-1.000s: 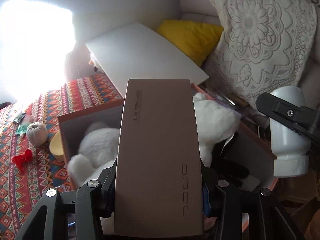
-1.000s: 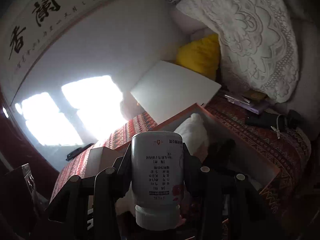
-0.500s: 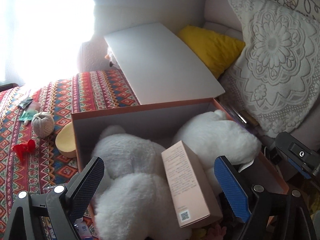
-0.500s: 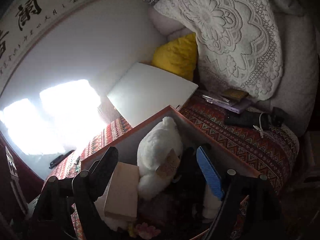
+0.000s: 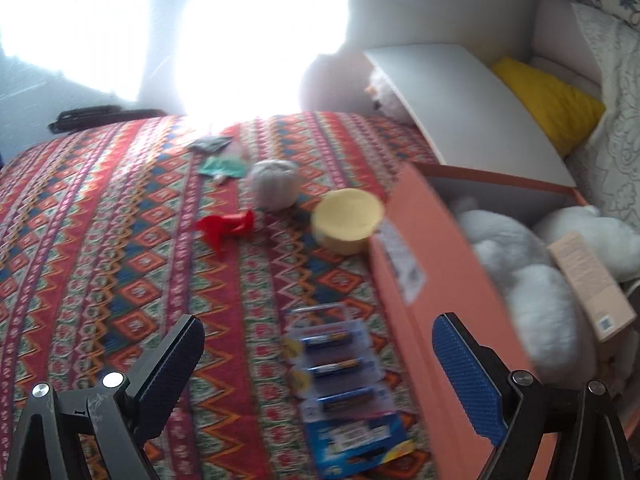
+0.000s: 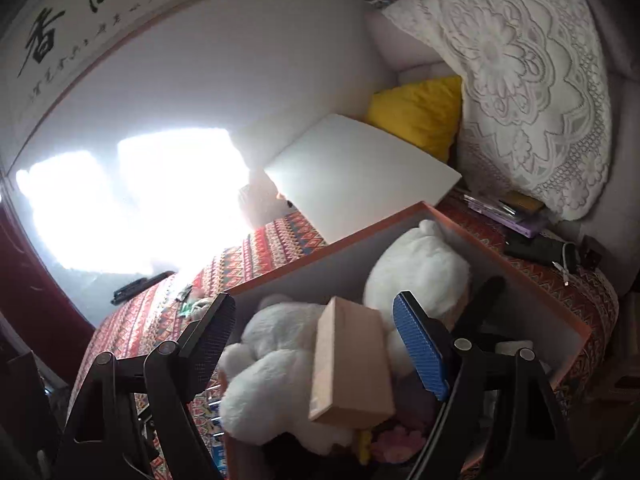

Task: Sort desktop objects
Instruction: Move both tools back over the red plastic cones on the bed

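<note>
Batteries: left wrist view, the battery pack (image 5: 344, 392) lies flat on the patterned cloth (image 5: 120, 264), right ahead of my left gripper (image 5: 320, 360), between its fingers, long axis running away from me.
Left tool: spread wide, nothing in it.
Box side: orange box (image 5: 432, 280) sits just right of the pack; yellow cup (image 5: 346, 220), grey yarn ball (image 5: 274, 184) and red bow (image 5: 226, 228) are further out ahead.
Right view: my right gripper (image 6: 316, 344) hangs over the box, released, empty.
In the box: tan carton (image 6: 352, 364) on the white plush toys (image 6: 276, 364).
Nearer hand: left, I reckon, since the pack's on its side.
</note>
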Tool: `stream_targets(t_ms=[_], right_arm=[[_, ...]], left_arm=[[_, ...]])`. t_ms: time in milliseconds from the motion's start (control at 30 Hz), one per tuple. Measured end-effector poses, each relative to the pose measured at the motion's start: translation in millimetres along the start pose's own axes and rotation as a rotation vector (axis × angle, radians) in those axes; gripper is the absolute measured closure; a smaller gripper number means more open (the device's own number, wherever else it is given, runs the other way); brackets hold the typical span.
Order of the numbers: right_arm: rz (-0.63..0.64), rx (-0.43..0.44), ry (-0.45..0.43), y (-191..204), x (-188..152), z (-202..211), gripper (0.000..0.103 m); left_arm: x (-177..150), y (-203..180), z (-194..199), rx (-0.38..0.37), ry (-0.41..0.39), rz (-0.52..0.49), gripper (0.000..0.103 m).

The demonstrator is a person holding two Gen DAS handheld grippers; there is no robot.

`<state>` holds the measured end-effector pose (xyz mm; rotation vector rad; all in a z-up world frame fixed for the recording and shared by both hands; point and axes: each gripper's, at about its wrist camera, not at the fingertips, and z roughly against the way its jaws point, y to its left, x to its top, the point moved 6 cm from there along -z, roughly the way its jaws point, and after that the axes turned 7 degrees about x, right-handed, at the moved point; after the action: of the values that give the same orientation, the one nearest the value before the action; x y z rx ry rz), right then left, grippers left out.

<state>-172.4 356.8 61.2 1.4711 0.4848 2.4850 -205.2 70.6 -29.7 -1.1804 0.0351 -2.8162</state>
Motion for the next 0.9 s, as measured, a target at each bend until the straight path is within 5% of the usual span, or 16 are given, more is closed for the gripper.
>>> stream_targets(t_ms=[233, 433, 567, 800, 900], right_arm=[[0.21, 0.159, 0.1, 116, -49, -30, 0.019], [0.333, 0.248, 0.26, 181, -114, -74, 0.019], [0.255, 0.241, 0.348, 187, -132, -121, 0.02], [-0.056, 0.247, 0.425, 167, -114, -207, 0.025], [-0.122, 0.249, 0.452, 168, -107, -242, 0.025]], left_arm=[[-10, 123, -24, 0.13, 0.047, 0.15, 0.007], [-8, 124, -57, 0.112, 0.077, 0.139, 0.007], [-6, 125, -79, 0.101, 0.096, 0.132, 0.007], [18, 102, -153, 0.062, 0.147, 0.075, 0.008], [29, 92, -184, 0.054, 0.167, 0.049, 0.018]])
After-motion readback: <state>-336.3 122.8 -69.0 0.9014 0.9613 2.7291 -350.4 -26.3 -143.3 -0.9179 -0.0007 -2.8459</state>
